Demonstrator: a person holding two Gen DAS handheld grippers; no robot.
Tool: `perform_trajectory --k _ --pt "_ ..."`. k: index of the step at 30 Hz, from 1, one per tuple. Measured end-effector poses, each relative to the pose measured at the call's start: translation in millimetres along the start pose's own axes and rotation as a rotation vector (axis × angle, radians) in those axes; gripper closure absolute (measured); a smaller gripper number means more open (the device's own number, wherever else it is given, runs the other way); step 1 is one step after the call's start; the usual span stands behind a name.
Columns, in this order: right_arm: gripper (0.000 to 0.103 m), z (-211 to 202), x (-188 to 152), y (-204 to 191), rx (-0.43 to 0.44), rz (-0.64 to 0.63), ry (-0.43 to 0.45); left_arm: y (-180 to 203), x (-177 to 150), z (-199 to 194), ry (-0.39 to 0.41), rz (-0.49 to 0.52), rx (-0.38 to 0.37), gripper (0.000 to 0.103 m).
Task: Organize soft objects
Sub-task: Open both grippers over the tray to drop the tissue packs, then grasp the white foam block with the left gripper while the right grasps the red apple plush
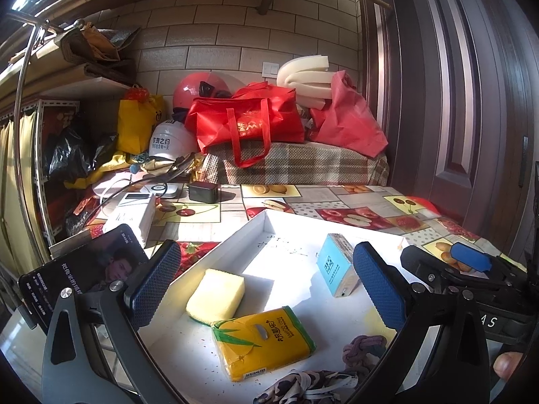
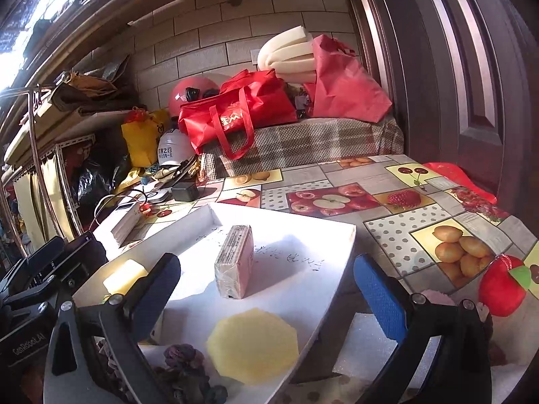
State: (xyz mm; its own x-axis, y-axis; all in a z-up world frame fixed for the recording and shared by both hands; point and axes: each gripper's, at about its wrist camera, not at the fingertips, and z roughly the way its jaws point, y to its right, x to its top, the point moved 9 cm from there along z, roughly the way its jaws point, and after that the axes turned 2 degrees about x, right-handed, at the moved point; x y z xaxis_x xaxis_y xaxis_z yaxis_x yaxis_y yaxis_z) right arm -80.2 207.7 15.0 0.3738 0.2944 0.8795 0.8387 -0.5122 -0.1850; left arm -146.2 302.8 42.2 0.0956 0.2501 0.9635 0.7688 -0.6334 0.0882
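Tray: a shallow white tray [image 1: 235, 239] lies on the table straight ahead of both grippers and holds most of the soft things.
Yellow sponge: a square sponge [image 1: 215, 296] lies flat in the tray, just ahead of the left gripper's left pad, apart from it.
Tissue pack: a yellow and green tissue pack [image 1: 262, 343] lies between the left gripper's fingers in the picture, touching the sponge's near edge; neither pad presses on it.
Blue pack: a small blue and white pack [image 1: 337, 266] stands on edge in the tray, just beside the left gripper's right pad; contact cannot be told.
Knotted cord: a purple knotted cord [image 1: 363, 346] and a patterned cloth [image 1: 303, 387] lie at the tray's near edge, under the left gripper.
Round sponge: a pale yellow many-sided sponge [image 2: 252, 343] lies in the tray between the right gripper's fingers, untouched.
Left gripper: the left gripper [image 1: 266, 286] is spread wide and holds nothing.
Right gripper: the right gripper [image 2: 266, 296] is spread wide too, empty.
Apple toy: a red plush apple [image 2: 502, 286] sits on the fruit-print tablecloth [image 2: 387, 229], outside the tray, right of the right gripper.
Beyond: a red bag [image 1: 246, 121] rests on a checked cover well ahead.
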Motion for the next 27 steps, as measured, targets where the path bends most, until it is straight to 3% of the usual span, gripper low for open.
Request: perform_trajectory --k 3,10,14,21,27 --pt "0.0 -7 0 0 0.011 -0.003 0.013 -9 0 -4 0.009 -0.037 0.026 0.0" --pt "0.0 -31 -6 -16 0.037 -0.092 0.048 -35 -5 -11 -0.007 -0.203 0.013 0.0" --pt "0.0 -45 -11 -18 0.06 -0.11 0.049 -30 -9 -18 -0.012 -0.215 -0.007 0.0" --pt "0.0 -86 -13 15 0.054 -0.1 0.087 17 -16 -35 -0.032 -0.093 -0.089 0.0" --pt "0.0 -133 5 114 -0.145 -0.01 0.226 100 -29 -53 -0.047 0.166 -0.201 0.0"
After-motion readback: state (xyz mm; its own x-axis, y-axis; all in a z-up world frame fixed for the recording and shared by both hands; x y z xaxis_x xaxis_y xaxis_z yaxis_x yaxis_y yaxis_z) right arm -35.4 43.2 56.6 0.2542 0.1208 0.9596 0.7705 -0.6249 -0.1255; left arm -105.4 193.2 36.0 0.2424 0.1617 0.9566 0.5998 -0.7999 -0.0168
